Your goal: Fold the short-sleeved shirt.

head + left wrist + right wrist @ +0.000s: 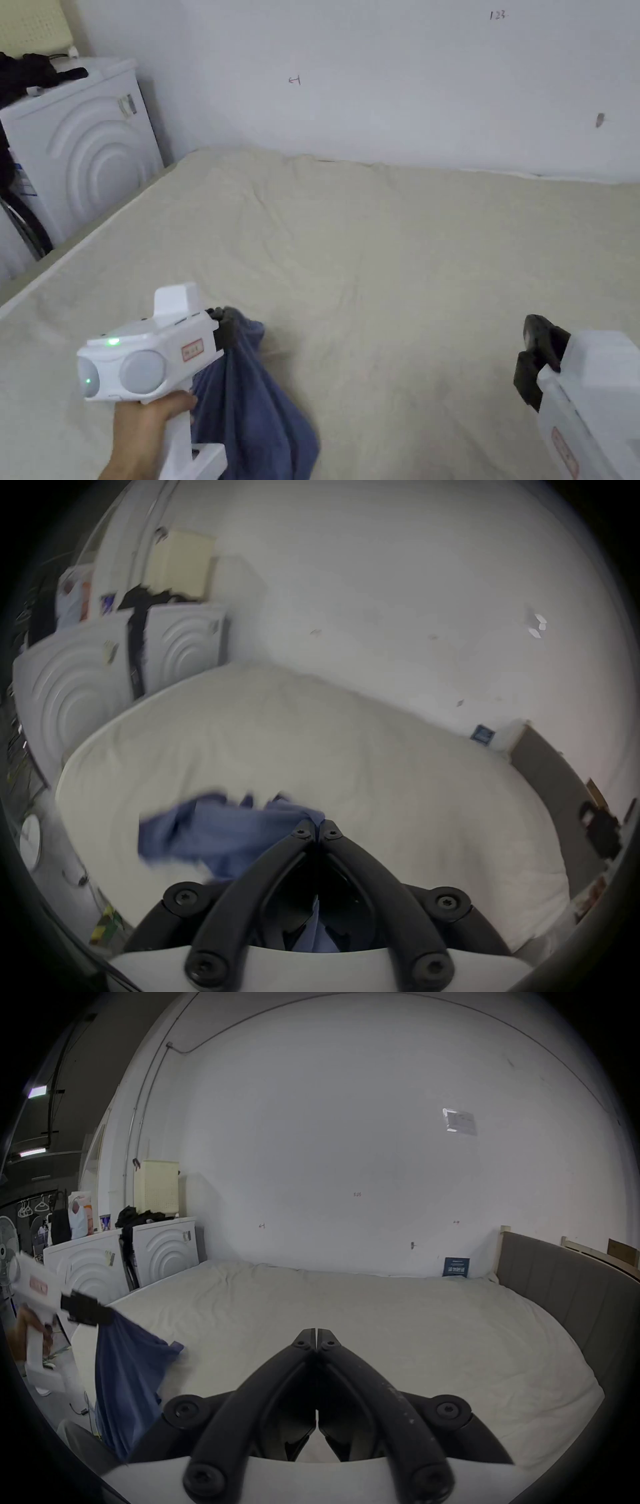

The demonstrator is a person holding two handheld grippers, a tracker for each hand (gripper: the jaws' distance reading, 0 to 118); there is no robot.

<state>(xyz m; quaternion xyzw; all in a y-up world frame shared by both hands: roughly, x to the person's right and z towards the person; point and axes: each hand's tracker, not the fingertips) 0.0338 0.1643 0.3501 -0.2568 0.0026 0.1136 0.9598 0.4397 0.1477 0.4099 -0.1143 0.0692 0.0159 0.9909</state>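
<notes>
Blue short-sleeved cotton shirt (250,400) is hanging bunched from the left gripper (219,325) above the near left part of the wide cream-sheeted bed (406,262), its lower folds trailing down toward the bed's edge. White hand-held left gripper's black jaws are pressing together on a pinch of the cloth, as the left gripper view shows at the tips (317,824), with more fabric caught back between the jaw arms. Risk, as I judge it: the grip is taking only a small gather, so a quick swing could be slipping the fabric free, or the shirt could be landing crumpled and half off the bed, leaving sleeves and hem hard to find. Cloth snagged inside the jaws may also be dragging on release. Person's left hand (147,425) is holding the grip from below, the device level and pointing across the bed. Right gripper (317,1333) is waiting low at the right, jaws closed on nothing, well apart from the shirt.
</notes>
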